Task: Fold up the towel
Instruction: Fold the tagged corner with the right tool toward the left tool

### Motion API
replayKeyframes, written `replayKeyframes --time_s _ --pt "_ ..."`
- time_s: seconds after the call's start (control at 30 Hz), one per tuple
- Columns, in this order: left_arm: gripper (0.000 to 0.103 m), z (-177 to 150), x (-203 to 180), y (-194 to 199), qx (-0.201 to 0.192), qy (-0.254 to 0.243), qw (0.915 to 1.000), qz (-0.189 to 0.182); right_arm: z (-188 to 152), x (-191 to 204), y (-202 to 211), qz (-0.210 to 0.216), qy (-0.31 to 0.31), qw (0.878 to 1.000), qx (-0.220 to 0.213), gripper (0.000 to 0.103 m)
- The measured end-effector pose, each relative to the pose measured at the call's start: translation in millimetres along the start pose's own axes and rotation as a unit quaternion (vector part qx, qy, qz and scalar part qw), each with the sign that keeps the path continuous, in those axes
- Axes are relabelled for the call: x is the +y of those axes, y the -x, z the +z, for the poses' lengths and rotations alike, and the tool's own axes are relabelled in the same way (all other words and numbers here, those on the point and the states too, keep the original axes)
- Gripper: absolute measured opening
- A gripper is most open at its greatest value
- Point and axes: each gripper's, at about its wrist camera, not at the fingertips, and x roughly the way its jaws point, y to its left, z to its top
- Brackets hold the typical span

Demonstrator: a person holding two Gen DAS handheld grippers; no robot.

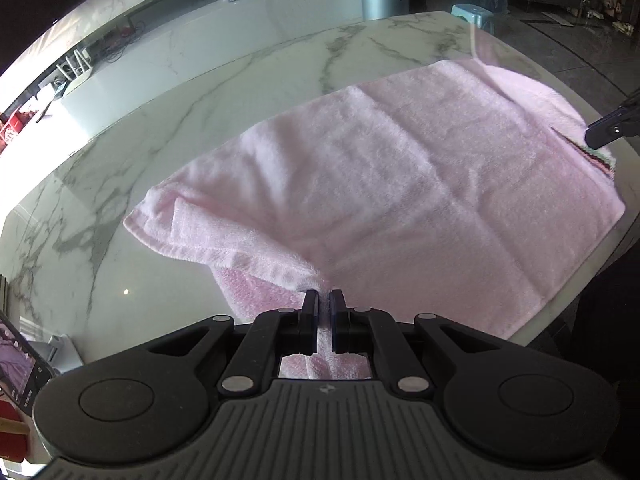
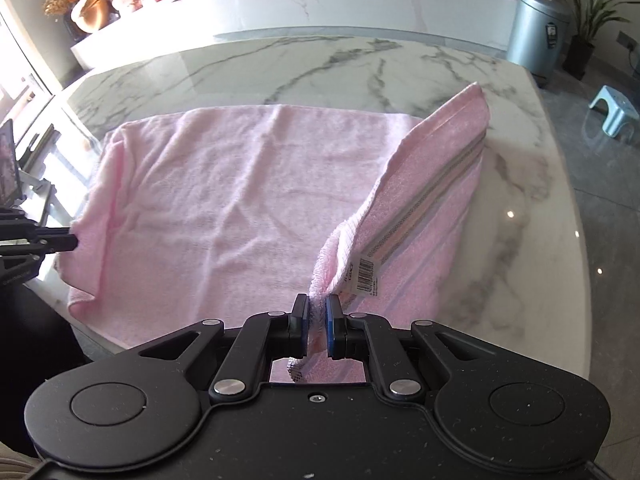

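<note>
A pink towel (image 1: 400, 184) lies spread on the white marble table (image 1: 200, 92). My left gripper (image 1: 324, 303) is shut on the towel's near left corner, lifted so the edge folds over. In the right wrist view the same pink towel (image 2: 208, 200) is seen, and my right gripper (image 2: 317, 309) is shut on its near right corner, raised off the table. That raised end shows a grey stripe and a barcode label (image 2: 366, 276). Each gripper appears in the other's view: the right gripper (image 1: 612, 128) at the right edge, the left gripper (image 2: 60, 242) at the left edge.
A long white counter (image 2: 320, 0) runs behind the table. A grey bin (image 2: 538, 32), a potted plant (image 2: 592, 12) and a small blue stool (image 2: 614, 110) stand on the dark floor to the right. A phone on a stand (image 1: 20, 364) sits at the near left.
</note>
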Motion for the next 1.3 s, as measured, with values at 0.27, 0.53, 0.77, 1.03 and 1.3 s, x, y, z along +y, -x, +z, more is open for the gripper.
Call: replayKeyframes --time_s 0.27,0.53,0.77,1.03,1.3 --pt "0.004 -4 5 -2 0.004 0.004 1.0000 -0.002 12 53 -16 0.075 0.033 0.997 0.000 0.007" --pt "0.004 -12 15 -4 -0.011 0.026 0.9972 -0.068 15 92 -53 0.130 0.020 0.991 -0.003 0.007" --pt "0.004 -5 -9 -4 -0.029 -0.018 0.9927 -0.116 31 90 -80 0.134 0.009 0.991 0.014 0.007" --pt "0.005 -7 -17 -17 -0.019 -0.021 0.9918 -0.124 39 90 -97 0.113 0.016 0.993 0.029 0.007" --pt "0.006 -11 -23 -19 -0.015 -0.031 0.9920 -0.122 25 96 -94 0.106 0.014 0.994 0.027 0.011"
